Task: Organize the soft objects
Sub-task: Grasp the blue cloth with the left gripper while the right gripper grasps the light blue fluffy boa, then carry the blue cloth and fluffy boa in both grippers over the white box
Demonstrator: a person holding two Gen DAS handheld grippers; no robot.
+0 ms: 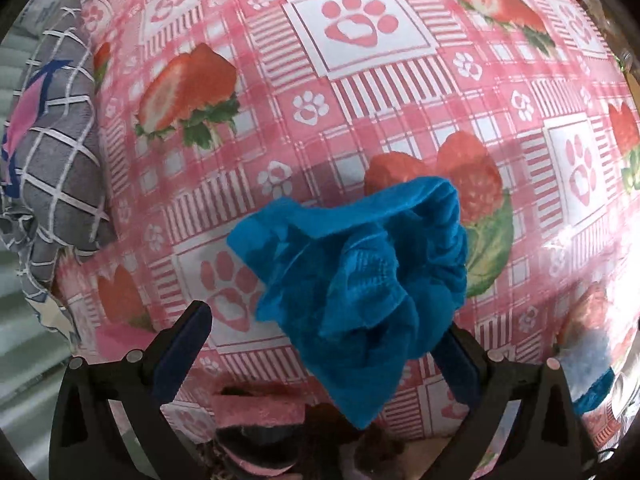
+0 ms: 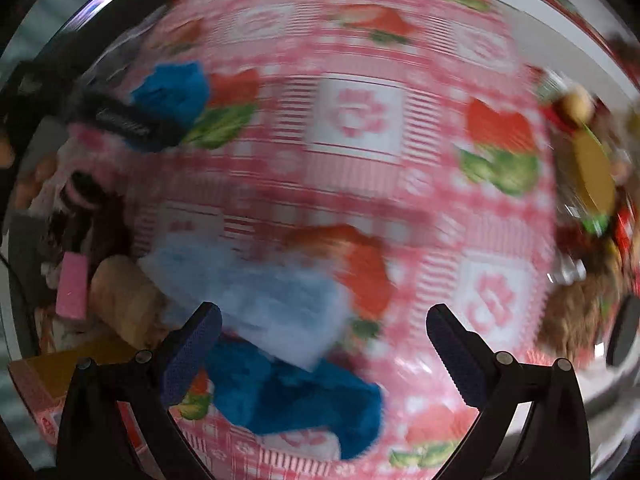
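Note:
In the left wrist view a crumpled blue cloth (image 1: 360, 276) lies between the wide-spread fingers of my left gripper (image 1: 324, 344), bunched against the right finger (image 1: 460, 364); the left finger (image 1: 180, 344) stands apart from it. The cloth rests over the pink strawberry tablecloth (image 1: 360, 92). The right wrist view is motion-blurred. My right gripper (image 2: 320, 348) is open and empty above a light blue cloth (image 2: 264, 300) and a dark blue fuzzy cloth (image 2: 304, 404). The blue cloth and my left gripper show at the upper left of that view (image 2: 172, 92).
A grey checked cloth (image 1: 56, 152) hangs at the table's left edge. A pink sponge (image 1: 260, 408) and dark items lie below my left gripper. A tan soft toy (image 2: 128, 300), a pink block (image 2: 72, 284) and a cardboard box (image 2: 60, 368) sit at the left; brown plush and colourful items (image 2: 584, 200) at the right.

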